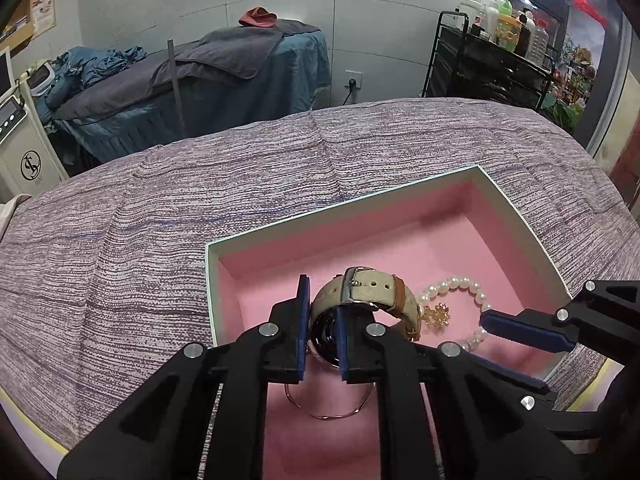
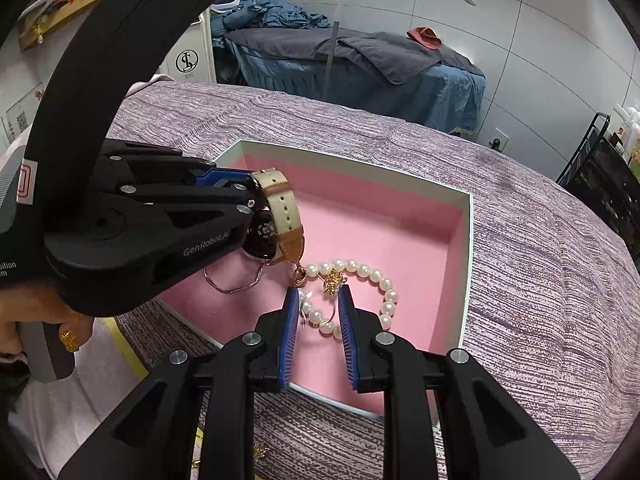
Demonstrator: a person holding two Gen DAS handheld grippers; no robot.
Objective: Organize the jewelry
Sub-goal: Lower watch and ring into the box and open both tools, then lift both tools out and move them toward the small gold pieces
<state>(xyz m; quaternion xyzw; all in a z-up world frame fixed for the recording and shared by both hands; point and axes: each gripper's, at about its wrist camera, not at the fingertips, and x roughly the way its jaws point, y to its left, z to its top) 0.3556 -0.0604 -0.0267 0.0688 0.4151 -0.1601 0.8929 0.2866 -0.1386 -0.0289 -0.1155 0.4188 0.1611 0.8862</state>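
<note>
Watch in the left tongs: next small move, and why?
Probably lower it a little and open. The left tongs grip the watch over the pink-lined box, just above the thin bangle and beside the pearl bracelet. The right tongs hang open over the pearls.

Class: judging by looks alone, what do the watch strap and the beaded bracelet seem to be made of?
Watch strap: likely woven beige fabric, matte with visible weave, plus tan, leather-like trim. Beaded bracelet: glossy white beads, pearl or imitation; the look cannot tell which.
</note>
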